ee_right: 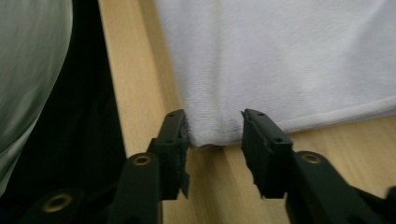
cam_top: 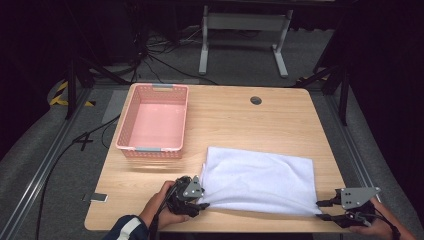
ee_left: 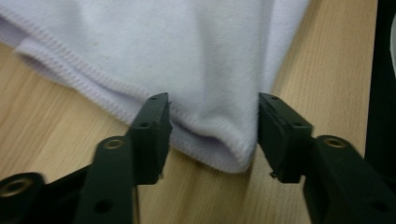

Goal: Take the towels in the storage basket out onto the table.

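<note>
Folded white terry towel lies lower centre of frame on wooden table; near corners sit between parted, unclamped jaws of left gripper & right gripper, so fold seems just released; next, probably re-grasp.

The high view looks forward and down from above the person's side onto the whole table. Each gripper view sits low and very near, looking along its own black jaws at one near corner of the white towel, which all three views share
</note>
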